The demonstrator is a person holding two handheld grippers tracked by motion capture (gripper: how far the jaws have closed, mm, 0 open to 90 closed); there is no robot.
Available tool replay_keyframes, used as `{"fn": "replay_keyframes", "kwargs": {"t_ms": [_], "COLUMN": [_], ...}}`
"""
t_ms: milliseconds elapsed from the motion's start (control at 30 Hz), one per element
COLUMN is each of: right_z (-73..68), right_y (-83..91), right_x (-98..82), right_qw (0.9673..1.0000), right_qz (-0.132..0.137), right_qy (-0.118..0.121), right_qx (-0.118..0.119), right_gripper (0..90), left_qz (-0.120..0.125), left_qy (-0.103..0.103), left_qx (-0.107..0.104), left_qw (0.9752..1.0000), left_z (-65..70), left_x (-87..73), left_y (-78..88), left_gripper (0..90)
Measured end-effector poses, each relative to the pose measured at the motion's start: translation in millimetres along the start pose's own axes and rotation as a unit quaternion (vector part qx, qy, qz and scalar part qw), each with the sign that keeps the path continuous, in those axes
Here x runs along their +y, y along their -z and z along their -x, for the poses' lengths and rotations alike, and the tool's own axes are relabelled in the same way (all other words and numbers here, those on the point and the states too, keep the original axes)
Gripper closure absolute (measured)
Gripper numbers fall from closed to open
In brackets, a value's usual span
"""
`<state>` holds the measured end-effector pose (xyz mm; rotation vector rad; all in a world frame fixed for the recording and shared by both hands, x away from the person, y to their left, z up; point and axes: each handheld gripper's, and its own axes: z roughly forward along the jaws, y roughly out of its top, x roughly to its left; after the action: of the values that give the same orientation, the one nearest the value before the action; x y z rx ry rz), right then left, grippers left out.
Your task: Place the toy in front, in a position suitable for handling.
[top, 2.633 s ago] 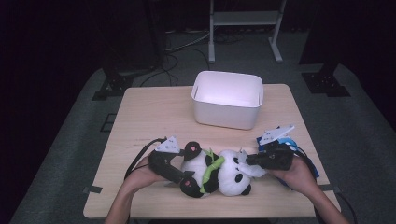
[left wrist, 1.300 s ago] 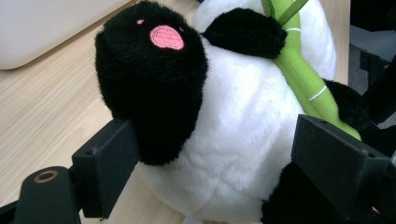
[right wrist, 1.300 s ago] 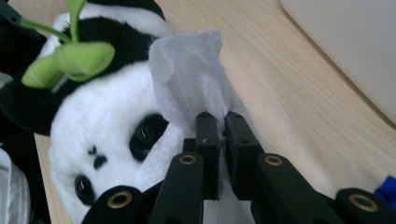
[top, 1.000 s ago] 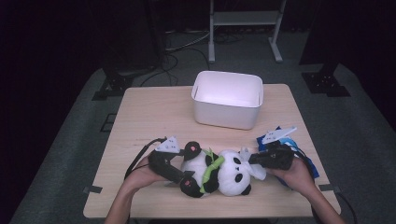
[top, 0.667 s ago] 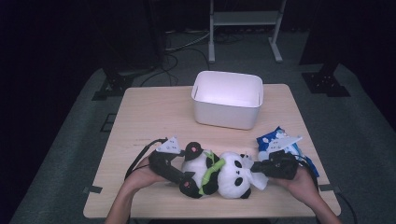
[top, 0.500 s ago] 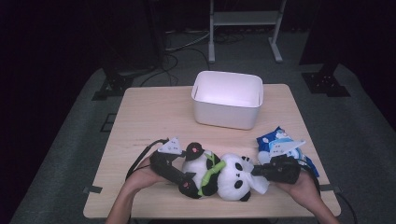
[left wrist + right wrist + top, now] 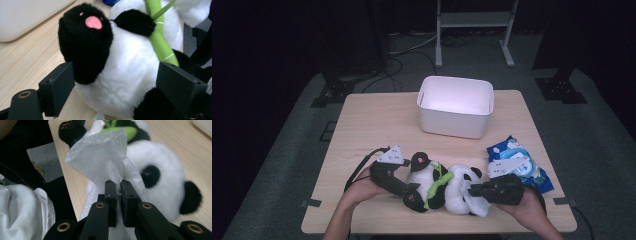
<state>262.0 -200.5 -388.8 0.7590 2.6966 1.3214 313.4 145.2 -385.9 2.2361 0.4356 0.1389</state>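
Note:
A black-and-white panda plush (image 7: 447, 186) with a green bamboo stalk lies on its back near the table's front edge. My left gripper (image 7: 408, 189) grips its body from the left, the jaws pressing into the fur on both sides of the panda (image 7: 120, 75). My right gripper (image 7: 473, 190) is shut on a white wipe (image 7: 478, 206) at the panda's head. In the right gripper view the wipe (image 7: 100, 152) fans out from the closed gripper (image 7: 118, 185), right against the panda's face (image 7: 162, 170).
A white empty bin (image 7: 456, 106) stands at the back middle of the wooden table (image 7: 372, 125). A blue pack of wipes (image 7: 522, 162) lies at the right, just behind my right hand. Dark floor and stand legs surround the table.
My right gripper has drawn the wipe from the panda's upper side toward the table's front edge, uncovering more of the blue pack. The left gripper and panda stayed put.

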Motion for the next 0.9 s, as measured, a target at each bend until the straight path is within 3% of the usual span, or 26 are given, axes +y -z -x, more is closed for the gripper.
{"fn": "replay_keyframes", "kwargs": {"t_ms": [200,300,433,533,733,800,900], "right_z": [-8.0,-6.8,0.8,11.6,26.8,25.2,16.8], "right_y": [-19.5,-24.0,-31.1,-34.0,-38.9,-40.8,-50.3], "right_x": [17.3,22.7,33.0,38.9,53.7,56.5,65.0], "right_qw": [0.9992,0.9991,0.9987,0.9990,0.9993,0.9993,0.9986], "right_qz": [-0.022,-0.022,-0.025,-0.022,-0.012,-0.012,-0.020], "right_qy": [0.032,0.036,0.043,0.032,0.024,0.026,0.047], "right_qx": [0.001,-0.001,-0.015,-0.020,-0.026,-0.023,-0.015], "right_gripper": [83.9,83.9,84.0,84.0,83.9,83.9,83.9], "left_qz": [0.008,0.013,0.027,0.030,0.001,-0.011,-0.014], "left_qy": [-0.003,-0.001,0.004,0.003,-0.001,-0.002,0.000], "left_qx": [-0.001,0.000,-0.001,-0.003,-0.007,-0.005,-0.004], "left_qw": [1.0000,0.9999,0.9996,0.9995,1.0000,0.9999,0.9999], "left_z": [1.0,-0.1,-0.8,-1.2,-1.9,-2.1,-2.8], "left_x": [1.4,1.6,2.0,1.6,-2.3,-3.5,-4.7], "left_y": [5.6,8.3,13.7,15.0,4.7,0.7,-1.8], "left_gripper": [14.2,14.2,14.2,14.2,14.2,15.5,16.0]}}
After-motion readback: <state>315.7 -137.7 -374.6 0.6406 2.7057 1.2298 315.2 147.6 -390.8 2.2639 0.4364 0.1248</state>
